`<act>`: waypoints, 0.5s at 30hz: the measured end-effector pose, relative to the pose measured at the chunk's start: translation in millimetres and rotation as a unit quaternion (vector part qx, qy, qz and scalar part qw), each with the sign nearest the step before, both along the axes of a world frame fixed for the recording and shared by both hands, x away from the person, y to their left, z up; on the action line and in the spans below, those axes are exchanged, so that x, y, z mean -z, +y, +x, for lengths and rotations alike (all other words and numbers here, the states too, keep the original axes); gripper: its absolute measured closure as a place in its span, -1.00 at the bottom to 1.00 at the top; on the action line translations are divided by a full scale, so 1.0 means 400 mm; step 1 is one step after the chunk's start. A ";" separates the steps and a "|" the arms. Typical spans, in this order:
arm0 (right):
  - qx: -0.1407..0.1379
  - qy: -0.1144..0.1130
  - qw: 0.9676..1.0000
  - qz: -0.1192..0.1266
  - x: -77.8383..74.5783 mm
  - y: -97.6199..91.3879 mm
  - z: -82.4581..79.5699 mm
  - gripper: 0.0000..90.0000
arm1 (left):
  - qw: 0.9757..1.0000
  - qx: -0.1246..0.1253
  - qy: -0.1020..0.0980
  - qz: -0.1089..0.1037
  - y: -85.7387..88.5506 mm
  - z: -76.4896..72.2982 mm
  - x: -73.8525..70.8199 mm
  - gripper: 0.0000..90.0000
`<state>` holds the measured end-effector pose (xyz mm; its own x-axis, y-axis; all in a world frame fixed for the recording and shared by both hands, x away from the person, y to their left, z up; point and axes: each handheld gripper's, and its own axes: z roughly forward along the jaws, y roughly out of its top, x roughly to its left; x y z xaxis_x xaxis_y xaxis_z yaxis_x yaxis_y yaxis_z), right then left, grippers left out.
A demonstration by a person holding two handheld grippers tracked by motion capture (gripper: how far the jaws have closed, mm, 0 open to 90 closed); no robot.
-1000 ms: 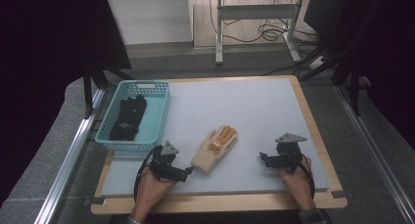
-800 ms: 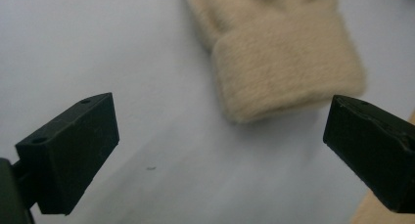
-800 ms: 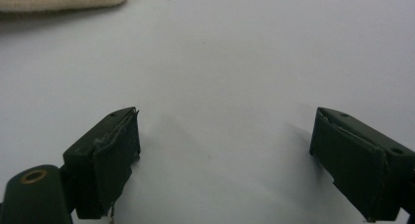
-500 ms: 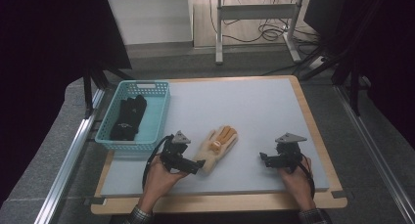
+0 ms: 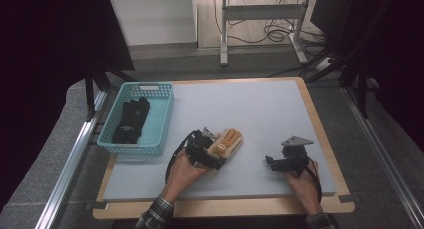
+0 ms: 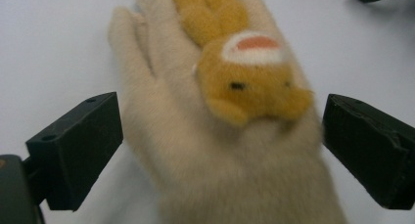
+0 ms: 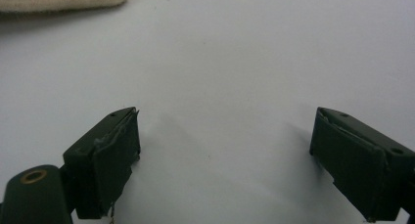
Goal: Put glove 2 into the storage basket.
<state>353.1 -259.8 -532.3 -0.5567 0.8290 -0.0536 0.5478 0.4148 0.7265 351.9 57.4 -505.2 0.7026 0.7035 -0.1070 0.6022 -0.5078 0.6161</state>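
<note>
A beige fuzzy glove (image 5: 228, 142) with an orange animal face (image 6: 249, 84) lies flat on the grey mat near the front middle. My left gripper (image 5: 211, 158) is open at the glove's cuff end, its two black jaws standing wide on either side of the glove (image 6: 215, 150) without closing on it. My right gripper (image 5: 270, 164) is open over bare mat at the front right, nothing between its jaws; the right gripper view catches the glove's edge (image 7: 63, 1) at the top left. A pair of black gloves (image 5: 131, 120) lies in the teal basket (image 5: 165, 120).
The teal basket stands at the mat's left side, partly over the wooden table edge (image 5: 320, 129). Metal rails run along both sides of the table. A metal stand and cables sit on the floor beyond the far edge.
My left gripper has moved right and forward from beside the glove until its open jaws straddle the glove's cuff. The right gripper has stayed in place.
</note>
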 end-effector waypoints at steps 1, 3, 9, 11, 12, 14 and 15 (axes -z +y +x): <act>0.000 0.000 1.000 0.000 0.000 0.000 0.000 -0.76 | 1.000 -0.001 0.000 0.011 -0.008 0.003 0.006 -0.91; 0.000 0.000 1.000 0.000 0.000 0.000 0.000 -0.76 | 1.000 0.000 0.000 0.028 -0.023 0.010 0.019 -0.88; 0.000 0.000 1.000 0.000 0.000 0.000 0.000 -0.76 | 0.999 -0.002 0.006 0.039 -0.044 0.022 0.047 -0.81; 0.000 0.000 1.000 0.000 0.000 0.000 0.000 -0.76 | 0.999 -0.004 0.000 0.048 -0.050 0.021 0.054 -0.73; 0.000 0.000 1.000 0.000 0.000 0.000 0.000 -0.76 | 0.999 -0.004 -0.002 0.047 -0.051 0.019 0.054 -0.71; 0.000 0.000 1.000 0.000 0.000 0.000 0.000 -0.76 | 0.999 -0.005 -0.005 0.044 -0.053 0.015 0.051 -0.58; 0.000 0.000 1.000 0.000 0.000 0.000 0.000 -0.76 | 0.999 -0.001 -0.008 0.043 -0.053 0.013 0.050 -0.51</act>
